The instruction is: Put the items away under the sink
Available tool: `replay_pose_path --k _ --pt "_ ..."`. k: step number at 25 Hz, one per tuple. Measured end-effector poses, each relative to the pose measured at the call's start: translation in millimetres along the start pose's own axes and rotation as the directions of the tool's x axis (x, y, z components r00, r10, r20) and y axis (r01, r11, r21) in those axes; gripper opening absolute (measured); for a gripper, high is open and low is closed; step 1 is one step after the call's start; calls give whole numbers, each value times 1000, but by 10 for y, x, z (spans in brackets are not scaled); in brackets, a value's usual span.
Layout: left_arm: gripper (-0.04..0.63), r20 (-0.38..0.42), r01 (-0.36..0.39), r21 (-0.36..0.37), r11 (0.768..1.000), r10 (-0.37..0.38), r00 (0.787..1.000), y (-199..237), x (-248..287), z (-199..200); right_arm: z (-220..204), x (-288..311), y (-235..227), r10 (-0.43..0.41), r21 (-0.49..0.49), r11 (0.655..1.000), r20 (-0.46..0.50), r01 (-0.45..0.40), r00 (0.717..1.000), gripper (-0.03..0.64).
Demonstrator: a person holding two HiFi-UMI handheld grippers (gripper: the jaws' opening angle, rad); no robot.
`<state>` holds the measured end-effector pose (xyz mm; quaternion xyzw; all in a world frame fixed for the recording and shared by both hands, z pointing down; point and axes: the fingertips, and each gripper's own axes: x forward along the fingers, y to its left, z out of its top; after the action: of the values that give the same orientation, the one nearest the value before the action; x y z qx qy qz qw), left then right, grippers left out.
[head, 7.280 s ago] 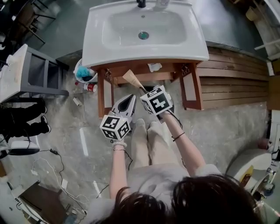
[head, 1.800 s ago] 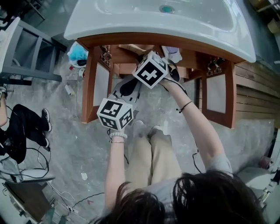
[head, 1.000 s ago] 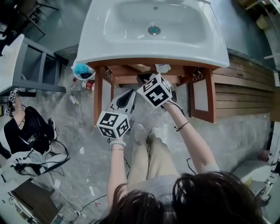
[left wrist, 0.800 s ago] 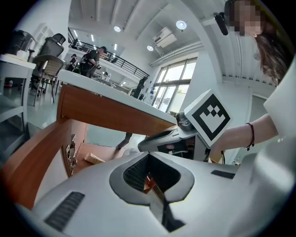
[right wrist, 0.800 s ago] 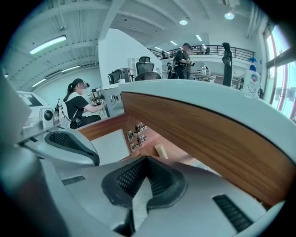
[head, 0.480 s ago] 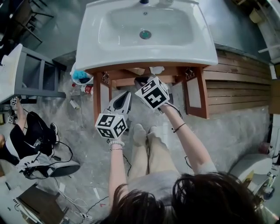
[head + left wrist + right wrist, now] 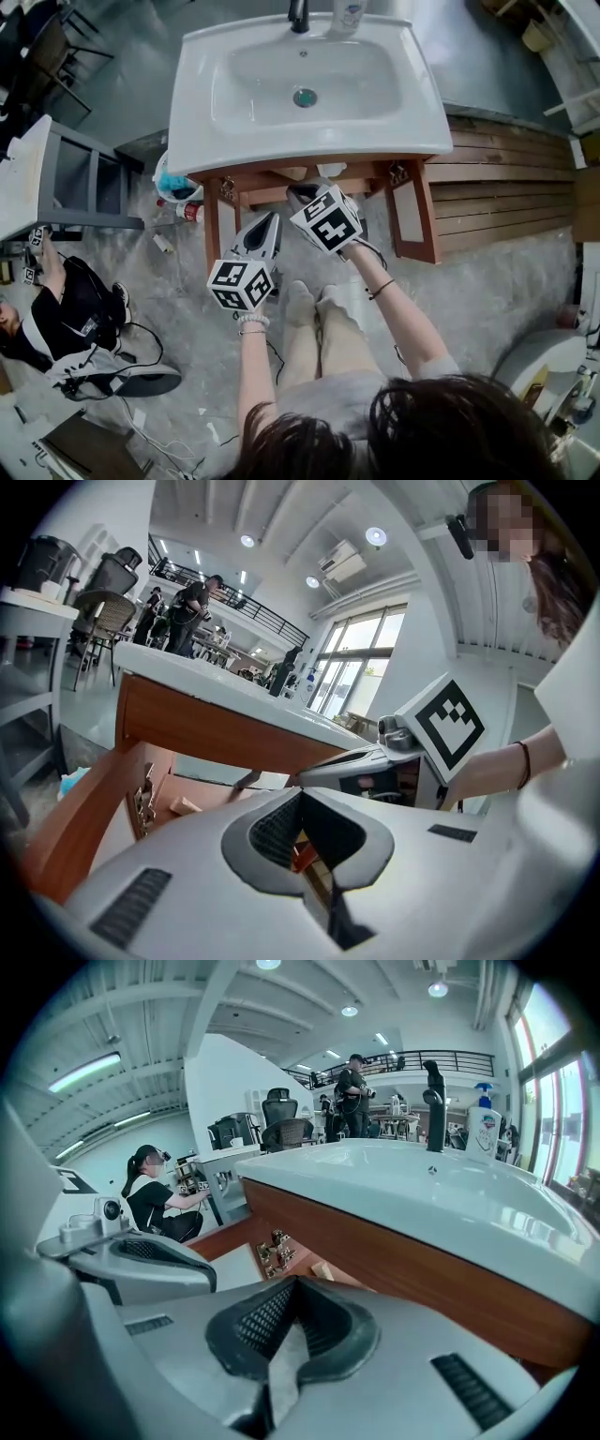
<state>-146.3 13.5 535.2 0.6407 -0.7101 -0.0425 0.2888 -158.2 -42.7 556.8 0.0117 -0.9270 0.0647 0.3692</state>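
While beside the open cabinet door (image 7: 215, 221), a bin (image 7: 162, 180) and red can (image 7: 193, 187)

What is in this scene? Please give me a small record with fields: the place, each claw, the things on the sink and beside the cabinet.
place: white sink on a wooden cabinet, doors open
left claw: shut, nothing in it, in front of the cabinet opening
right claw: shut, nothing in it, at the cabinet opening, below the sink edge
on the sink: black tap, soap bottle
inside the cabinet: pale items, too hidden to name
beside the cabinet: red and white can on the floor
other: a person sits on the floor at the left of the head view
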Motion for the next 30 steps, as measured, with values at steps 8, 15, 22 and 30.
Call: replay_pose_path --k 8,15,22,30 --pt "-3 34 3 -17 1000 -3 999 -100 -192 329 244 -361 -2 -47 34 998 77 44 996 15" --pt "-3 38 60 25 998 -61 997 -282 -239 656 557 -687 6 -95 91 993 160 81 983 15" --pt "-3 34 135 69 988 -138 990 -555 -314 907 815 -1052 -5 -159 160 979 239 123 958 15" --pt "-3 23 206 141 968 -211 977 -748 -409 1092 983 -1388 -44 -237 215 961 314 175 919 15"
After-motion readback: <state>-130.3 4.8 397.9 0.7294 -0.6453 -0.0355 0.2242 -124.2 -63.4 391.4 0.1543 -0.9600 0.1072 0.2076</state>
